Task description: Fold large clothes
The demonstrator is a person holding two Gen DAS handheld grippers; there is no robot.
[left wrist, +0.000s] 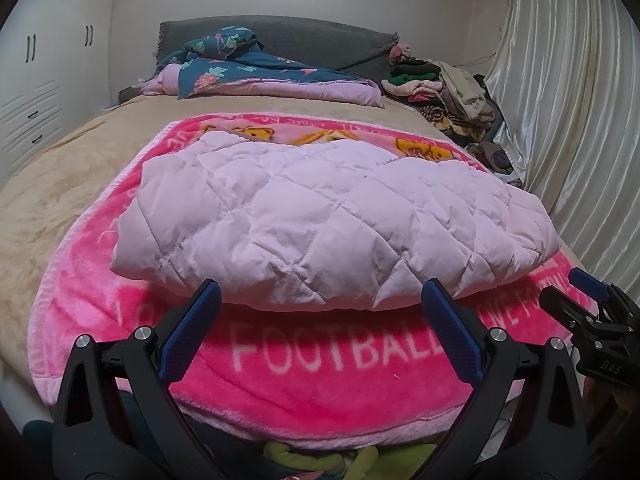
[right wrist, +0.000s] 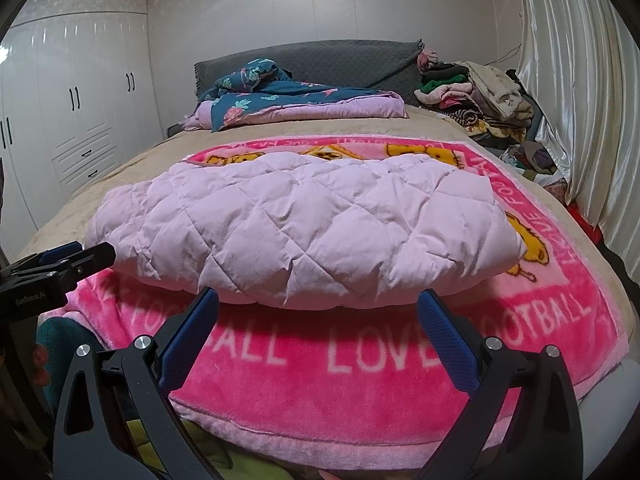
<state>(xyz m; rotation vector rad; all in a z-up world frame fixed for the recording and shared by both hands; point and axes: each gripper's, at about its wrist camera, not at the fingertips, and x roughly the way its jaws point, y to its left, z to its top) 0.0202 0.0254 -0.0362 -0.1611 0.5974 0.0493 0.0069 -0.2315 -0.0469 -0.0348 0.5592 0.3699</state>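
Observation:
A pale pink quilted jacket lies folded into a thick bundle on a bright pink fleece blanket printed with white letters. My left gripper stands open just short of the bundle's near edge, nothing between its blue pads. My right gripper is likewise open in front of the same edge, further right. In the left wrist view the right gripper shows at the right edge. The left gripper's fingers appear at the left of the right wrist view.
The blanket covers a beige bed. A blue floral quilt lies before the grey headboard. A heap of clothes sits at the far right by a cream curtain. White wardrobes line the left wall.

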